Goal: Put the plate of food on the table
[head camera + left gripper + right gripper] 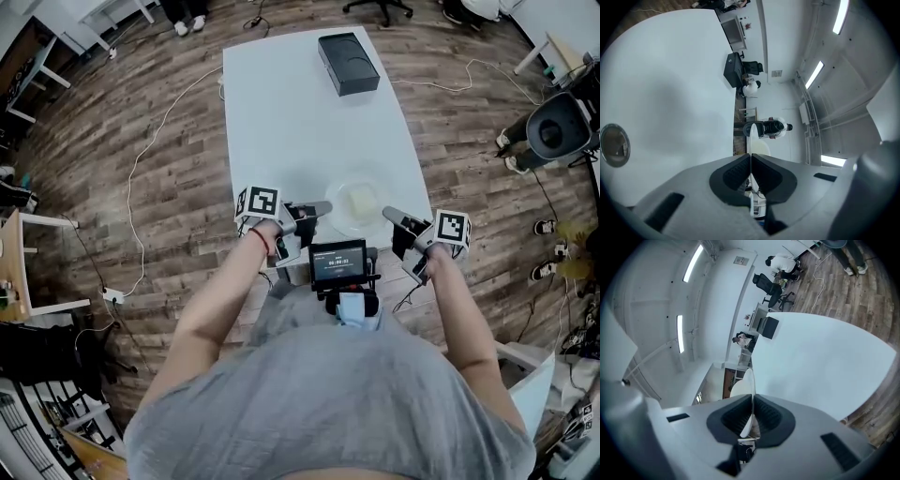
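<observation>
White table [281, 103] is the biggest thing in front of you. Black box [348, 62] sits at the table's far end, well clear of the job.

Plate [336, 208] is over the table's near end, just inside the near edge, between your two grippers. No view shows whether its underside touches the table or hangs just above it.

Handling, my read:
- Plate looks clear and thin, glass or hard plastic, can't tell which. Stiff, fairly light, slick at the rim. Treat it as fragile; it will likely chip if it lands on an edge.
- Food [362, 201] is a pale yellowish lump mid-plate. It looks loose, so expect it to slide if the plate tips.

Grip state:
- Left gripper [319, 208] is clamped on the rim on the side nearer the table's left edge. The left gripper view shows the plate [752, 136] edge-on, pinched between the pads [733, 173] with no gap.
- Right gripper [392, 216] is closed the same way on the opposite rim. The right gripper view shows the thin plate edge [748, 380] squeezed between its jaws.

Where to hold: two opposite rim pinches is the right place, since the load sits balanced between them. The bite is shallow though, rim only.

Lower it flat onto the table with both sides level. Don't squeeze harder on that thin rim. Open both only once the base sits on the table; if one side lets go first, the slick rim can twist out of the other.
</observation>
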The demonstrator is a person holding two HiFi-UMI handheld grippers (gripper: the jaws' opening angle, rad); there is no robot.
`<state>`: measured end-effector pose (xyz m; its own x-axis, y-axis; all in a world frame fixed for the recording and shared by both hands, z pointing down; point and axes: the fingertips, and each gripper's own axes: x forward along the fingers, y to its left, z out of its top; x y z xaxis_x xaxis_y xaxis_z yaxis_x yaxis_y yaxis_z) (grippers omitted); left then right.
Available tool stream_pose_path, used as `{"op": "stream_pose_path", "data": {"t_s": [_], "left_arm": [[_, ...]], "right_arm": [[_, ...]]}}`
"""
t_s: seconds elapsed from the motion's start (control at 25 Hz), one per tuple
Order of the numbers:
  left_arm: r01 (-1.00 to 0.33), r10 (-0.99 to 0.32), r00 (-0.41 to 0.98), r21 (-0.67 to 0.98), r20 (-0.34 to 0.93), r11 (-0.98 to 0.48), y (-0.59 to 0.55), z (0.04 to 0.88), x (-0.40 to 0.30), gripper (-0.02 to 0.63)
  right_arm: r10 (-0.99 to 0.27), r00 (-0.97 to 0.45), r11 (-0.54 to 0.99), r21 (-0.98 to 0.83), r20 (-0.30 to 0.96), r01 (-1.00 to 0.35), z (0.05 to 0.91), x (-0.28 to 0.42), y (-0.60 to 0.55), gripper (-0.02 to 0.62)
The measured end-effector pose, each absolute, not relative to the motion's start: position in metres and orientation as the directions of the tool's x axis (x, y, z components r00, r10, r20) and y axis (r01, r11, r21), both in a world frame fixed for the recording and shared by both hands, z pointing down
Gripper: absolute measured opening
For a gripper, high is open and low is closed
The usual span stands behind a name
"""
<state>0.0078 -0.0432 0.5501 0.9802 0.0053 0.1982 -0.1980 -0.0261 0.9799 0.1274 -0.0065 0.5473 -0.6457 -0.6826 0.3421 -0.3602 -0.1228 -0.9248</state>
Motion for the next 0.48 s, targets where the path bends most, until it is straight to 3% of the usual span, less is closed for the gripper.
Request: {"op": "stream_pose_path", "data": {"t_s": [0.48], "left_arm": [[-0.216, -0.012, 0.976, 0.976, 0.216, 0.001, -0.109, 0.567, 0.018, 0.026]], "right_arm": [[-0.646, -0.659, -0.141, -0.909, 0.386, -0.393, 0.565, 0.139, -0.075, 0.038]]}}
